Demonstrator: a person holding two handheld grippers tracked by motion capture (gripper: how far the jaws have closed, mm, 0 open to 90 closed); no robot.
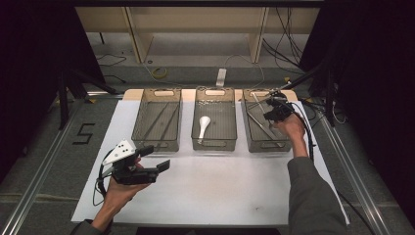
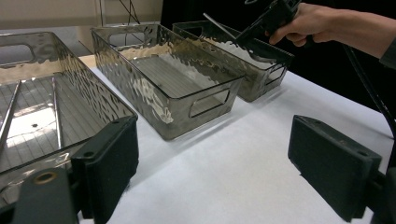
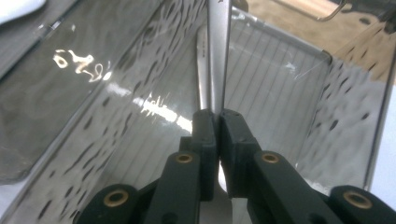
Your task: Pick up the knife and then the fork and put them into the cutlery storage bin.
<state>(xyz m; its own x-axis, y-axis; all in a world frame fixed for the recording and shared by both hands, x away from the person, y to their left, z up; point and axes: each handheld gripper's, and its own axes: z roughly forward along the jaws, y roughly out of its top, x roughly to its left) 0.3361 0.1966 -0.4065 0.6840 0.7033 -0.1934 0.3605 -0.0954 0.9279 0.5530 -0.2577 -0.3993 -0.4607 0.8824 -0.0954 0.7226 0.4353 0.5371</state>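
Inside right-hand bin (image 3: 289, 88) — metal utensil (image 3: 218, 51) pinched between right gripper (image 3: 218, 123) jaws.

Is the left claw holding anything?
No, in the left gripper view the left claw stands wide open over bare white paper.

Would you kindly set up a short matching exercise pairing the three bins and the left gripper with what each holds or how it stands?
1. left bin
2. middle bin
3. right bin
4. left gripper

a. white spoon
b. jaws open over the white paper
c. thin metal rods
d. right gripper shut on a metal utensil

Pairs: 1-c, 2-a, 3-d, 4-b
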